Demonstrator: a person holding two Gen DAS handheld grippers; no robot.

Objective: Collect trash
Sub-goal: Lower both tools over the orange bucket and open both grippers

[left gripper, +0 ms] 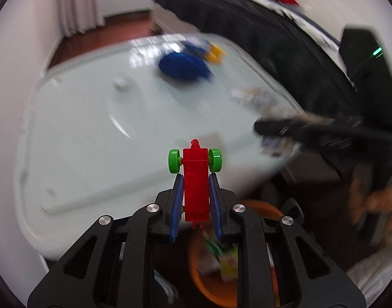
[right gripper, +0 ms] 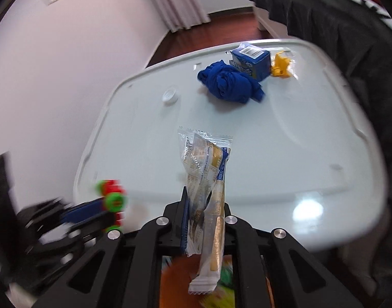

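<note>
- Gripping a red toy car (left gripper: 196,184) with green wheels, my left gripper (left gripper: 196,179) has its blue pads pressed tight on both sides of the body, the wheeled end sticking out past my fingertips.
- My right gripper (right gripper: 203,205) is clamped on a clear snack wrapper (right gripper: 208,179) with gold and blue print; one crimped end hangs below my jaws, the other stands up above them.
- Under both grippers sits an orange bin (left gripper: 208,287), blurred, with green and yellow packaging in it.
- From my right wrist, the left gripper and its toy show low on the left, smeared by motion.
- Beyond my fingers lies a pale glass table (right gripper: 273,154) with a white rim.
- A white bottle cap (right gripper: 170,95) rests on it, near the far left side.
- Farther back, a crumpled blue cloth (right gripper: 229,84) touches a blue carton (right gripper: 252,63) with a barcode.
- Just beside the carton sits a small yellow piece (right gripper: 280,66).
- A dark garment (right gripper: 337,38) hangs along the table's right edge.
</note>
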